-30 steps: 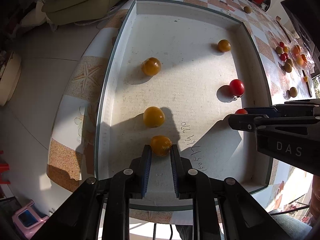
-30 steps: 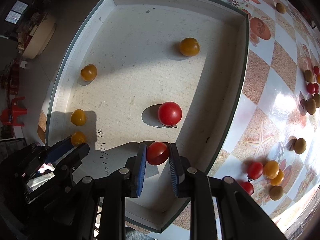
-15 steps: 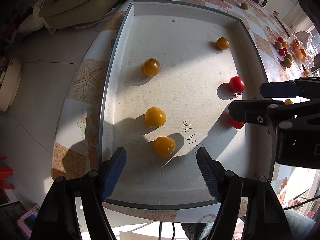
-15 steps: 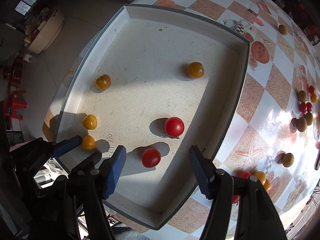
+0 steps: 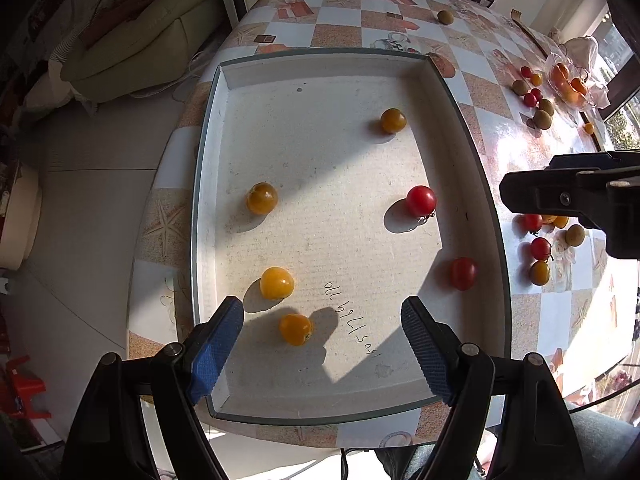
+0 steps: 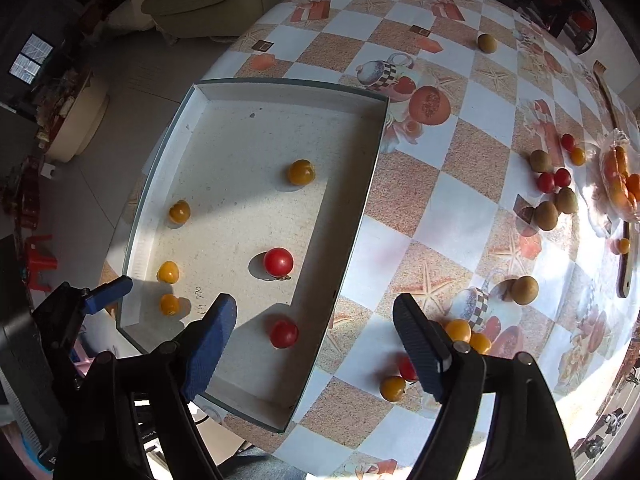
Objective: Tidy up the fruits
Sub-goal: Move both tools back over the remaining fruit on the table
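A white tray holds several yellow tomatoes down its left side, the nearest yellow tomato lying just ahead of my left gripper. Two red tomatoes lie on its right side, one red tomato near the front right wall. My left gripper is open and empty above the tray's near edge. My right gripper is open and empty, raised over the tray's right wall. Loose red and yellow tomatoes lie on the tablecloth beside its right finger.
The checkered tablecloth carries scattered brown fruits, red tomatoes and a clear bag of orange fruit at the far right. A lone brown fruit lies far back. A sofa and floor lie left of the table.
Both grippers opened and let go of their tomatoes, a yellow one on the left and a red one on the right, then pulled back and up from the tray.
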`<action>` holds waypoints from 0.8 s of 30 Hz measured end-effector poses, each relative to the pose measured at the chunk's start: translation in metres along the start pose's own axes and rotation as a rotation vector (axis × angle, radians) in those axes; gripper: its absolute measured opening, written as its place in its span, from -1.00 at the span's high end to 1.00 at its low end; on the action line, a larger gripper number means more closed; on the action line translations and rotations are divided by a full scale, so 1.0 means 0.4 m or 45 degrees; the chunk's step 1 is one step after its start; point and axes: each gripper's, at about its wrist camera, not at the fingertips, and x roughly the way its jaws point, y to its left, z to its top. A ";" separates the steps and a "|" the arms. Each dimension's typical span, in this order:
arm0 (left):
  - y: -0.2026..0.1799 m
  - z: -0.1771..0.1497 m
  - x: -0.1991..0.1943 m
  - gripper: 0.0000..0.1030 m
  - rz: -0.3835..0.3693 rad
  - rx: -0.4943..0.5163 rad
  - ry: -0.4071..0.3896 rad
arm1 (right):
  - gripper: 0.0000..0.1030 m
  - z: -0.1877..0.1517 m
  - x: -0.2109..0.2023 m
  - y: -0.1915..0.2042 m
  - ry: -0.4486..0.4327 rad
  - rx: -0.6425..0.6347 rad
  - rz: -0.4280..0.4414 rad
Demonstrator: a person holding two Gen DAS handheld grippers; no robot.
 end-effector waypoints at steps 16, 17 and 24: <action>-0.251 0.181 -0.050 -0.59 -0.125 0.309 -0.081 | -0.62 -0.199 -0.062 -0.362 0.002 0.408 -0.145; -0.270 0.193 -0.045 -0.59 -0.139 0.320 -0.075 | -0.62 -0.214 -0.059 -0.376 0.010 0.424 -0.150; -0.412 0.251 0.015 -0.59 -0.208 0.418 -0.020 | -0.62 -0.284 -0.036 -0.419 0.017 0.469 -0.145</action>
